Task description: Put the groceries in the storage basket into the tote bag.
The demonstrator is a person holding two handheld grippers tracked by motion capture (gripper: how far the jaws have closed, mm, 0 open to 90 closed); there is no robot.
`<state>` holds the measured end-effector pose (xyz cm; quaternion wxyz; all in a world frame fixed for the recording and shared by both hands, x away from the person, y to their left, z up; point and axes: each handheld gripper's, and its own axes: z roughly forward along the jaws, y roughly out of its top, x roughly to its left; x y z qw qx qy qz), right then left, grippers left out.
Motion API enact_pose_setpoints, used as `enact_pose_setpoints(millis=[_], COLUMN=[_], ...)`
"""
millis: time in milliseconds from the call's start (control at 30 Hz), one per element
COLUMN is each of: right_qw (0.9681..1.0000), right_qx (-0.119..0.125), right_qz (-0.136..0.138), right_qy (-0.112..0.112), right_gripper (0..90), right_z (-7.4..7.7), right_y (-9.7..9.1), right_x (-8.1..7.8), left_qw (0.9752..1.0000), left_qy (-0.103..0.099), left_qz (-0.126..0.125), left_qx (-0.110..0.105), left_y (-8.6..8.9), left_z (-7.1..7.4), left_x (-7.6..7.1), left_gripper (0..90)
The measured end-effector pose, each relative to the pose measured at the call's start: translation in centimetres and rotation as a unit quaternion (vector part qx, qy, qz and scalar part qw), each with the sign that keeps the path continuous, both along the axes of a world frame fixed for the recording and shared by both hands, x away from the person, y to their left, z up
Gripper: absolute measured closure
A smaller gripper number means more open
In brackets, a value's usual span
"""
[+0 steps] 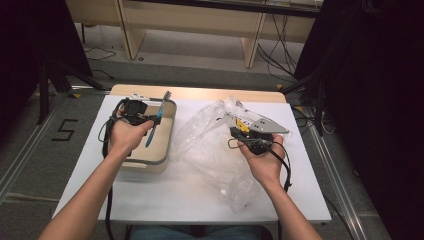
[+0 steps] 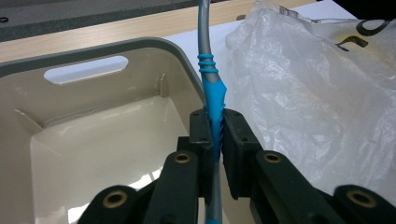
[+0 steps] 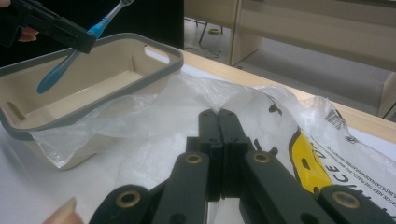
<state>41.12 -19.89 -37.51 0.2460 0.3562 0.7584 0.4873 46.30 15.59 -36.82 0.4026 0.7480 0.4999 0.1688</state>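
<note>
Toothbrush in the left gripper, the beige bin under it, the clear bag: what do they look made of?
Blue-and-grey toothbrush: likely plastic, the ribbed blue part rubbery-looking. Beige bin with grey rim: moulded plastic, glossy inside where light reflects. Clear bag: thin plastic film, crinkled and see-through. The left gripper clamps the toothbrush.

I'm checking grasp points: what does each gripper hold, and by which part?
Left gripper clamps the toothbrush on its blue ribbed handle grip, above the basket. Right gripper is shut, apparently on nothing.

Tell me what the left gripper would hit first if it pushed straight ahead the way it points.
Probably the far wall of the beige bin. The left gripper, shut on the toothbrush, points over the bin's inside toward that wall; depth is unclear.
</note>
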Motion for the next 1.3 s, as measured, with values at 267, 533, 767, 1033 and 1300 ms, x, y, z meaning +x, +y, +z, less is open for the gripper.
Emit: enact_pose_setpoints(millis=[267, 533, 767, 1033, 1300], right_qw=[1.0, 1.0, 1.0, 1.0, 1.0], right_qx=[0.0, -0.001, -0.001, -0.001, -0.001], right_qz=[0.0, 0.0, 0.0, 0.001, 0.001], right_qy=[0.001, 0.0, 0.0, 0.001, 0.0], right_gripper=[90.0, 90.0, 90.0, 90.0, 90.0], right_z=[0.0, 0.0, 0.0, 0.0, 0.0], right_y=[0.0, 0.0, 0.0, 0.0, 0.0], right_x=[0.0, 0.0, 0.0, 0.0, 0.0], left_qw=[0.9999, 0.9995, 0.9991, 0.9986, 0.9979], left_qy=[-0.011, -0.02, -0.025, -0.03, -0.034], left_qz=[-0.01, -0.021, -0.032, -0.044, -0.054], left_qx=[0.0, -0.008, -0.01, -0.007, -0.006], left_y=[-0.5, -1.3, -2.0, -2.6, -3.2], left_z=[0.5, 1.3, 1.5, 1.5, 1.4], left_x=[-0.7, -1.7, -2.3, -2.9, -3.4], left_gripper=[82.4, 82.4, 82.4, 82.4, 82.4])
